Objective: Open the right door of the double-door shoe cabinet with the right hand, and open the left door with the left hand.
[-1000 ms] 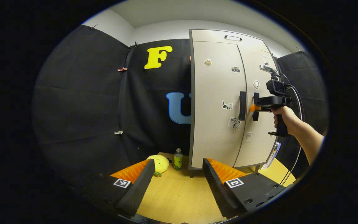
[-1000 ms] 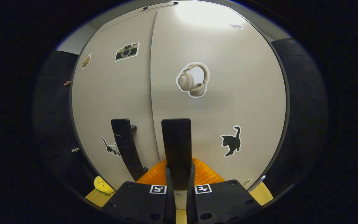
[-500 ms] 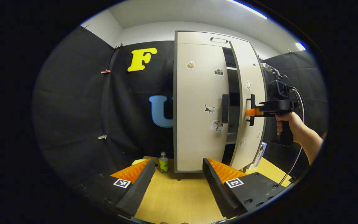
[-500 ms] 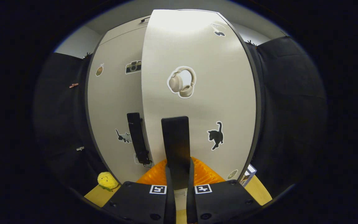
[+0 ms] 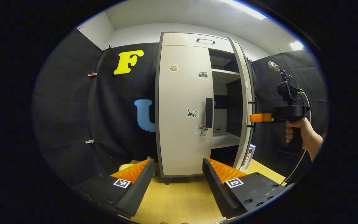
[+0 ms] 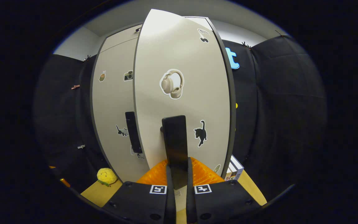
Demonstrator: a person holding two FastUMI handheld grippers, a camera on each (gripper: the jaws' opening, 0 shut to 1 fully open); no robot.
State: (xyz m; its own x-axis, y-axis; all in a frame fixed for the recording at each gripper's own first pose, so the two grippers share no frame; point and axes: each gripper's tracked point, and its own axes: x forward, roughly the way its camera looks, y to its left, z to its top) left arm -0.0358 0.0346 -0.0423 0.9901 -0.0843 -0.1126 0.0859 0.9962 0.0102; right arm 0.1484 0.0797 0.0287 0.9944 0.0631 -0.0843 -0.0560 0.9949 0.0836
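The shoe cabinet's left door (image 5: 182,109) is closed, and its dark vertical handle (image 5: 209,112) is free. Edge-on in the left gripper view, the right door (image 5: 245,102) stands swung well out, baring the shelves (image 5: 225,140). My right gripper (image 6: 178,169) is shut on the right door's handle (image 6: 175,137), on the stickered right door (image 6: 182,93). From the left gripper view, that right gripper (image 5: 255,117) shows at the door's edge, held by a hand (image 5: 300,137). My left gripper (image 5: 177,174) is open, low and well short of the left door.
The cabinet stands on a wooden table (image 5: 182,199). A yellow plush toy (image 6: 106,176) lies left of the cabinet's foot. Some boxes (image 6: 235,170) lean at its right side behind the open door. Black cloth walls close in on both sides.
The right door went from closed to wide open, pulled by the right gripper on its handle. The left gripper stayed open, and the cabinet drifted left in its view.
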